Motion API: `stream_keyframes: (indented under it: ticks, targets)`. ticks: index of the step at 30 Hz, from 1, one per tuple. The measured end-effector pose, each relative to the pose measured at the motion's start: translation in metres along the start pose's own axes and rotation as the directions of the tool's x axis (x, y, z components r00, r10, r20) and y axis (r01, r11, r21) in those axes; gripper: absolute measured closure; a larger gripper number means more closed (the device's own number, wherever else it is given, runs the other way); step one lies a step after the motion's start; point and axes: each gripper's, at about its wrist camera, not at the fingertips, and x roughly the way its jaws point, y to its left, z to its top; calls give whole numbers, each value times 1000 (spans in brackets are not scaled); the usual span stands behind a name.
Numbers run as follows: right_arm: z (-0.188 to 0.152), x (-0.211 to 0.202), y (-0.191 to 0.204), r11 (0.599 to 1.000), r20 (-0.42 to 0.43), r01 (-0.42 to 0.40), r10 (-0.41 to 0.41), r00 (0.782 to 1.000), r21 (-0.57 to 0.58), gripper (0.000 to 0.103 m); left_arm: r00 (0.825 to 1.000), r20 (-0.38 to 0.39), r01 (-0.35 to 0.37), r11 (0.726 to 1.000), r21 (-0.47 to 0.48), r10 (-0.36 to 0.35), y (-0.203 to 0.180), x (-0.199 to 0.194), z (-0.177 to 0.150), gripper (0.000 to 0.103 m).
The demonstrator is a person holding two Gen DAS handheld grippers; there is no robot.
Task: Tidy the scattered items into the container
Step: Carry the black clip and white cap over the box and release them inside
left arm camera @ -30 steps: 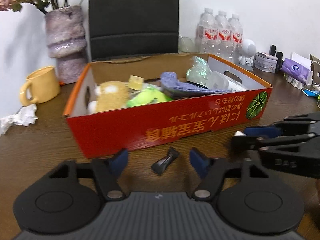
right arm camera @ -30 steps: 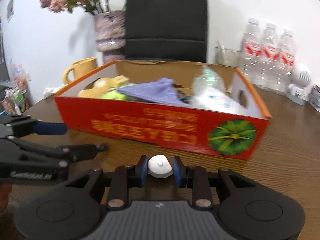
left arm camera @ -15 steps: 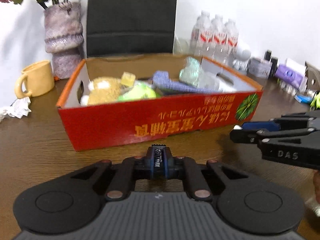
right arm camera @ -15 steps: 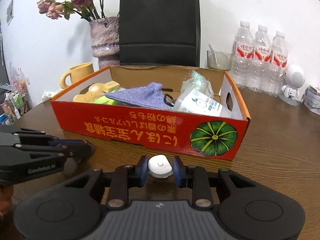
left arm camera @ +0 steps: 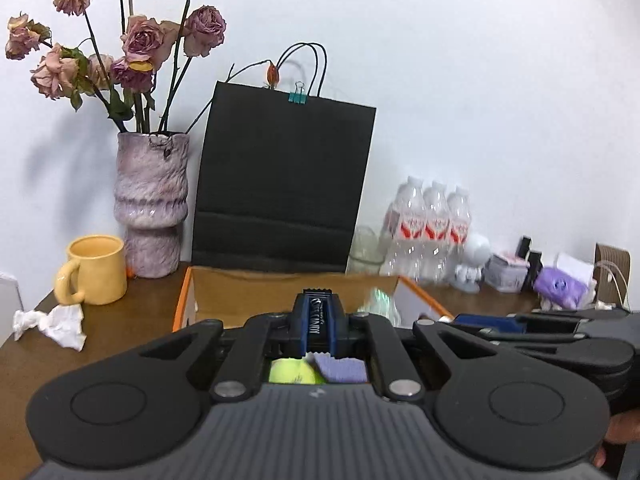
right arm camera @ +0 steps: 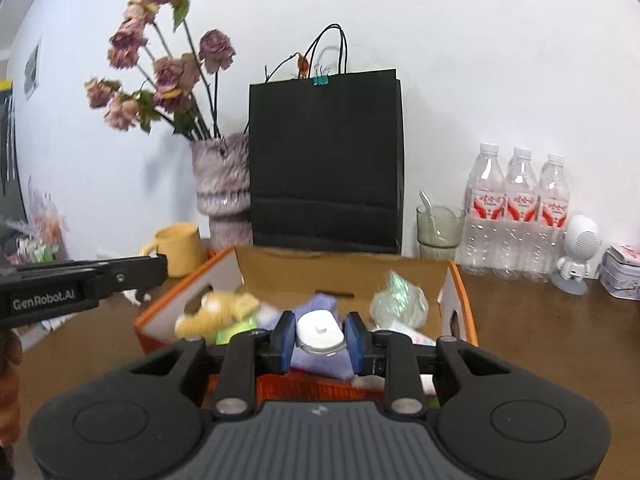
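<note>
**Both grippers carrying small items over the box**

The left gripper (left arm camera: 318, 330) is clenching a small dark packet (left arm camera: 318, 320) upright between its blue pads, the printed edge showing above them. Its jaws are pressing flat on the packet's thin sides, likely because that is the only way such a slim thing can be pinched firmly. The right gripper (right arm camera: 320, 338) is grasping a small white oval case (right arm camera: 320, 334) across its width, pads on either side, so the case is sitting level.

Both grippers are hanging above the near wall of the cardboard box (right arm camera: 452, 276), which is standing on the wooden table (right arm camera: 540, 320) in front of a black paper bag (right arm camera: 326, 160). The box is already holding a plush toy (right arm camera: 218, 312), a purple cloth (left arm camera: 346, 368), a green ball (left arm camera: 294, 372) and a crinkled clear wrapper (right arm camera: 398, 300).

Judging by this, each item is being held clear of the rim so it can be dropped inside; releasing too near the front wall could send one back onto the table.
</note>
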Motion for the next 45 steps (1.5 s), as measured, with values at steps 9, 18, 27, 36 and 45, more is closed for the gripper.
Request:
stream_keyframes:
  ticks: [9, 18, 27, 36, 45]
  targets:
    - [19, 60, -9, 1000, -31, 5, -5, 1000, -2, 77, 998, -57, -12, 999, -53, 9, 24, 68, 5, 93]
    - [21, 101, -17, 1000, -95, 26, -28, 995, -15, 76, 988, -147, -63, 997, -40, 57, 35, 109, -4, 91]
    - [18, 101, -24, 996, -119, 93, -90, 989, 17, 0, 964, -152, -226, 973, -39, 218, 43, 101, 1, 0]
    - [17, 101, -27, 995, -133, 101, -97, 986, 26, 0, 958, -177, -233, 972, -24, 226, 38, 105, -1, 0]
    - [17, 100, -27, 995, -140, 103, -99, 985, 16, 0, 956, -177, -242, 970, -33, 232, 39, 102, 1, 0]
